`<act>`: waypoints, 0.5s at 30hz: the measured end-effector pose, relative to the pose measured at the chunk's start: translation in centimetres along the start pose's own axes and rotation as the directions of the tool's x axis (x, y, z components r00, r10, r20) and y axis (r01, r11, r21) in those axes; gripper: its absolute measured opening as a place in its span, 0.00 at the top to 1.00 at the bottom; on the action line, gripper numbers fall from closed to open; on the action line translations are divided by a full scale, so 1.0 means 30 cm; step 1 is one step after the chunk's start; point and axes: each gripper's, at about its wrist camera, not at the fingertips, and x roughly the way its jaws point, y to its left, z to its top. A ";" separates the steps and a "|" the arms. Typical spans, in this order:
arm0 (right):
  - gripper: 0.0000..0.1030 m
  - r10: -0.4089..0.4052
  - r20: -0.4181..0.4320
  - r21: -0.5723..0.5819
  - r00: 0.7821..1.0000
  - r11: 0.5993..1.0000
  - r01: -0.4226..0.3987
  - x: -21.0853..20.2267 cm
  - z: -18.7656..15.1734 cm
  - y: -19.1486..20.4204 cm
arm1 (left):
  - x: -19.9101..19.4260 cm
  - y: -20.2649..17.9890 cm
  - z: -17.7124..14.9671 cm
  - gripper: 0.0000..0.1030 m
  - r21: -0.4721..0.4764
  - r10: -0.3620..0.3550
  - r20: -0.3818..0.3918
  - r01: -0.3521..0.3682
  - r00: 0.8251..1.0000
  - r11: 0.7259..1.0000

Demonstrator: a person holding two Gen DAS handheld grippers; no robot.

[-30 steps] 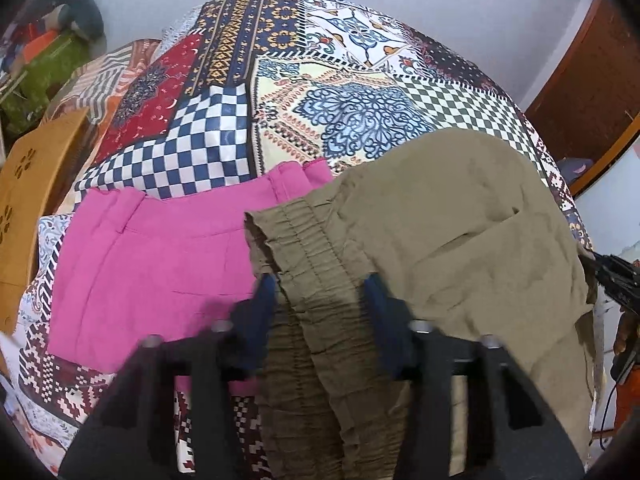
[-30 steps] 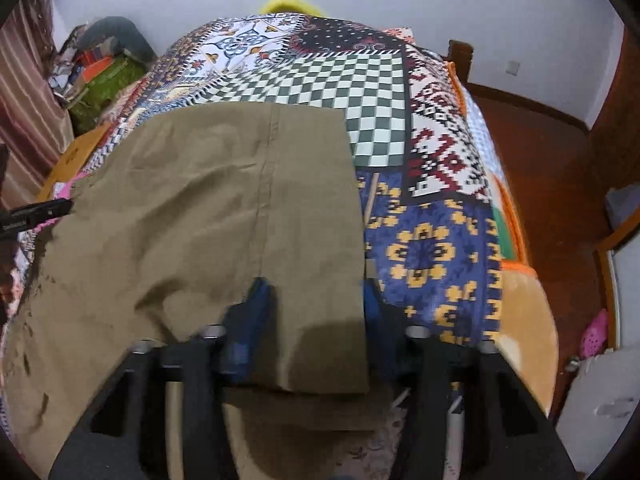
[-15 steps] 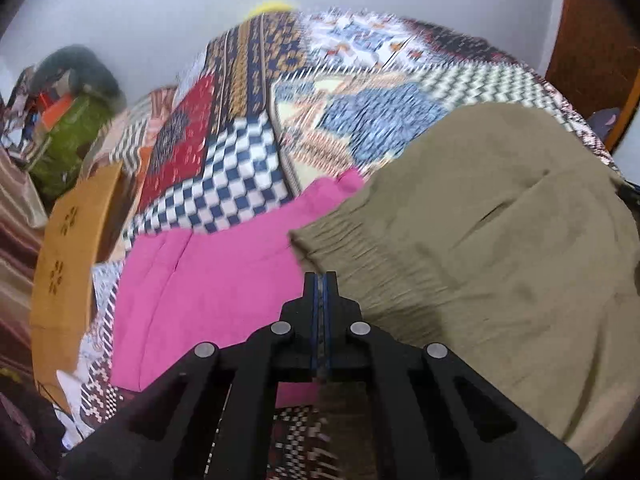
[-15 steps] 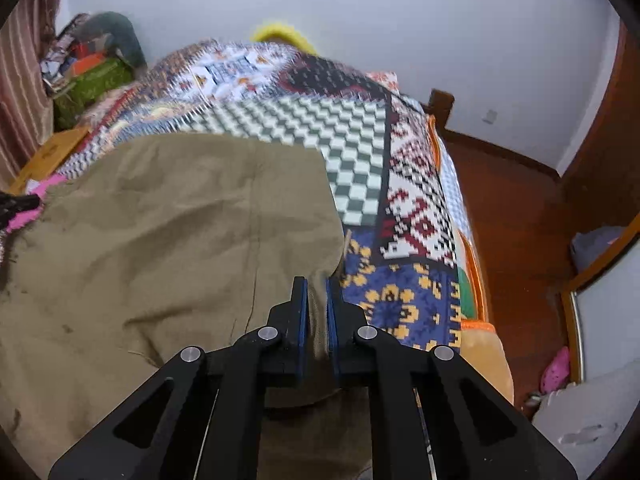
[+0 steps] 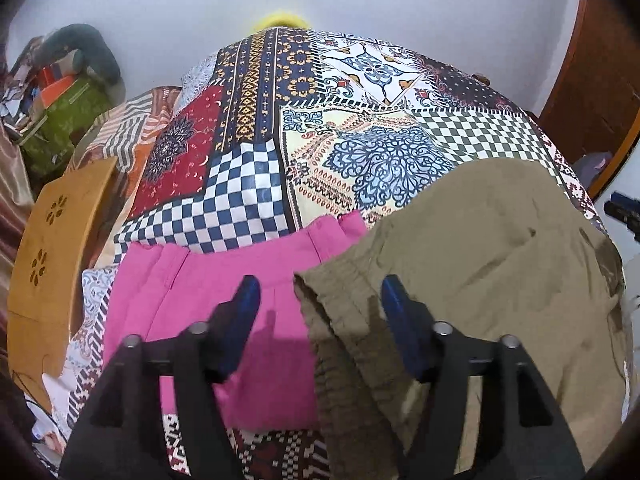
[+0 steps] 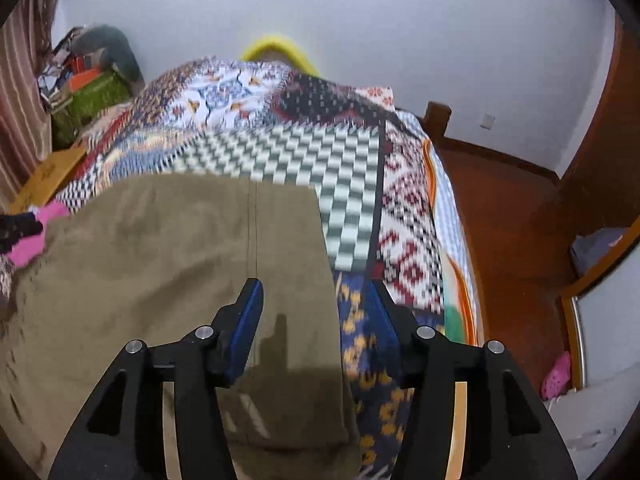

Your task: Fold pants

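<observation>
Both grippers, jaws just opening, hover spread over crinkled olive pants.

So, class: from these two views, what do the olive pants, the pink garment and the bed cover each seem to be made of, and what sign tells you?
Olive pants: matte woven cloth, perhaps cotton or linen; soft creases and a gathered elastic waistband show.
Pink garment: smooth, matte woven fabric with stitched seams; the fibre cannot be told.
Bed cover: thin printed cloth, faintly shiny; the patchwork patterns look printed, not sewn.
</observation>
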 end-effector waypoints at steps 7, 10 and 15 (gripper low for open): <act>0.48 0.011 -0.039 -0.040 0.999 0.999 -0.012 0.136 0.102 0.040 | 0.136 0.004 0.022 0.34 -0.010 -0.024 -0.116 0.023 0.993 1.000; 0.48 0.034 -0.066 -0.035 0.997 0.999 -0.036 0.208 0.137 0.035 | 0.167 0.022 0.028 0.26 -0.046 -0.040 -0.127 0.034 0.991 0.998; 0.48 0.071 -0.145 -0.039 0.987 0.996 -0.078 0.331 0.177 0.049 | 0.203 0.028 0.042 0.25 -0.085 -0.104 -0.156 0.092 0.982 0.992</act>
